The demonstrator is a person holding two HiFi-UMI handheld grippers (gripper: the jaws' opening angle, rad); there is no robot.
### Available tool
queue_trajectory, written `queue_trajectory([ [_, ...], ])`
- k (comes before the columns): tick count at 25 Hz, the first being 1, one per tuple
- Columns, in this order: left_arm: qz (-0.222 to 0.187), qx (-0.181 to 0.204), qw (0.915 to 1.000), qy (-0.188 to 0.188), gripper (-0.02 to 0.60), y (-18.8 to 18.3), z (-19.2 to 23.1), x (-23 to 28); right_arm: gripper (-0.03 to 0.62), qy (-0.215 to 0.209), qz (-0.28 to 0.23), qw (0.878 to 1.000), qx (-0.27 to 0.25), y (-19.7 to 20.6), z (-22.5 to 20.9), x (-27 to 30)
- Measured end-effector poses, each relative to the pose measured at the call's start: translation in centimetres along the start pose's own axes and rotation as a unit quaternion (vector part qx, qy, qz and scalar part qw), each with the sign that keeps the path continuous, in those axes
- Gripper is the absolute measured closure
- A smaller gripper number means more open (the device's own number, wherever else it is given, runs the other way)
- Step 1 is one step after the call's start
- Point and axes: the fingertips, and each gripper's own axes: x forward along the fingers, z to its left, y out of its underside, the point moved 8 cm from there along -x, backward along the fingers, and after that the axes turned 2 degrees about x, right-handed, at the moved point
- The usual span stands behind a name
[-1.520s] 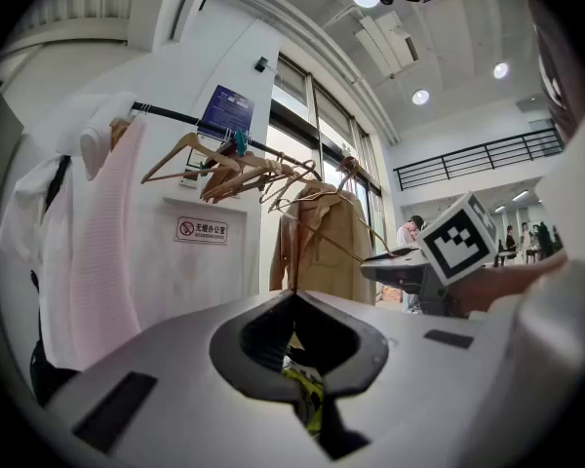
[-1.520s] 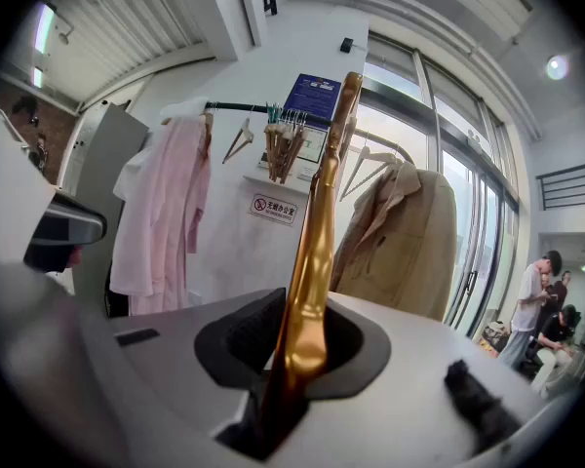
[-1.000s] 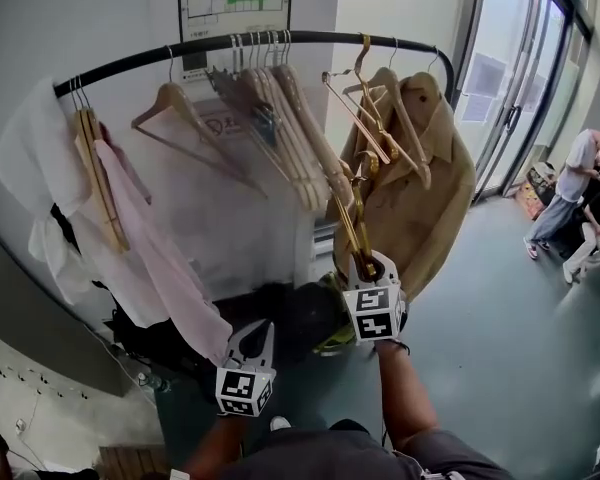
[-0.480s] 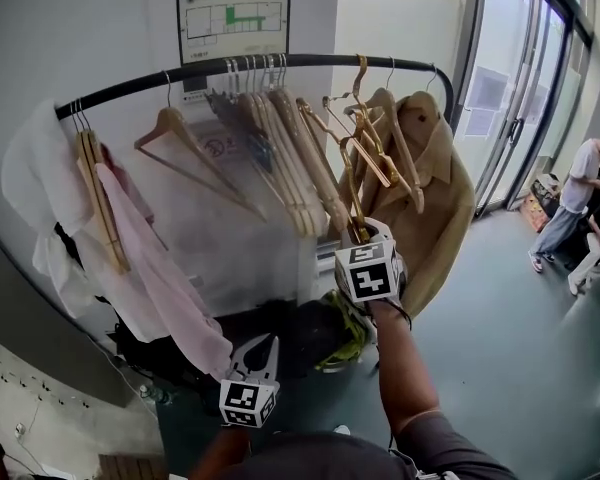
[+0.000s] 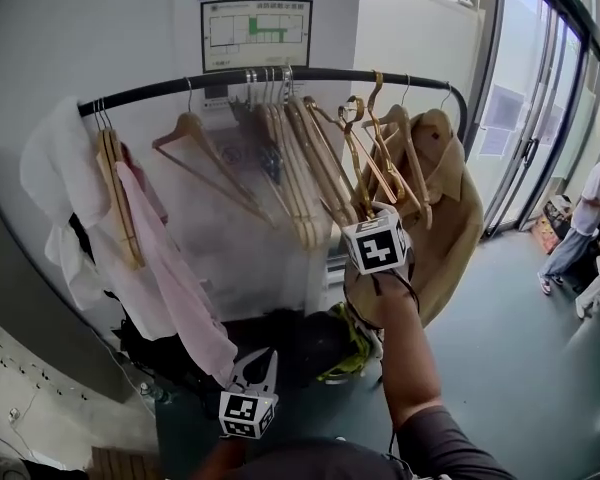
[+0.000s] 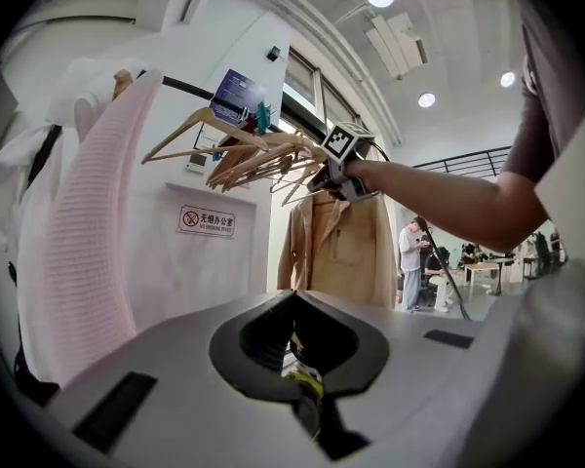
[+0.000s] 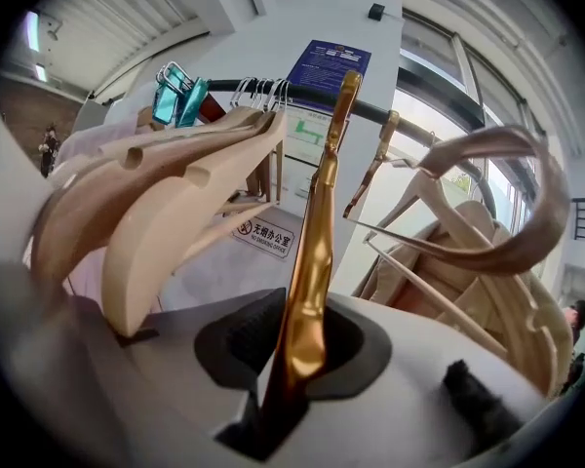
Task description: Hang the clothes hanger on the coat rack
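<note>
A slim gold hanger (image 5: 354,173) stands upright in my right gripper (image 5: 364,226), which is shut on its lower part. In the right gripper view the gold hanger (image 7: 312,252) rises from between the jaws of my right gripper (image 7: 297,357), and its top lies close in front of the black rail (image 7: 297,94). The coat rack rail (image 5: 280,74) curves across the upper part of the head view. My left gripper (image 5: 252,360) hangs low under the rack with its jaws together and nothing in them; in its own view the left gripper (image 6: 298,361) points level at the rack.
Several wooden hangers (image 5: 300,168) crowd the middle of the rail, just left of the gold one. A tan coat (image 5: 445,208) and another gold hook (image 5: 377,80) hang at the right end. Pink (image 5: 170,268) and white (image 5: 55,168) garments hang left. A person (image 5: 580,218) stands by the glass doors.
My right gripper has risen with the gold hanger, from below the hanging clothes up towards the rail. The left gripper has stayed low.
</note>
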Motion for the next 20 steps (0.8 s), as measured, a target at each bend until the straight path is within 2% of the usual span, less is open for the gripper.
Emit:
queue_trajectory([
  [5,0.003,-0.003,1.0,-0.004,0.572,0.2,0.2,0.1,0.528,0.002,-0.009,1.0,-0.007,0.9,0.1,-0.6],
  [12,0.005,0.002,0.9999,0.013,0.572,0.1,-1.0,1.1,0.528,0.014,-0.024,1.0,0.003,1.9,-1.5,-1.3],
  [20,-0.002,0.008,0.9996,0.028,0.572,-0.5,-2.7,1.7,0.528,0.005,-0.054,0.998,0.022,-1.4,-2.1,-1.1],
])
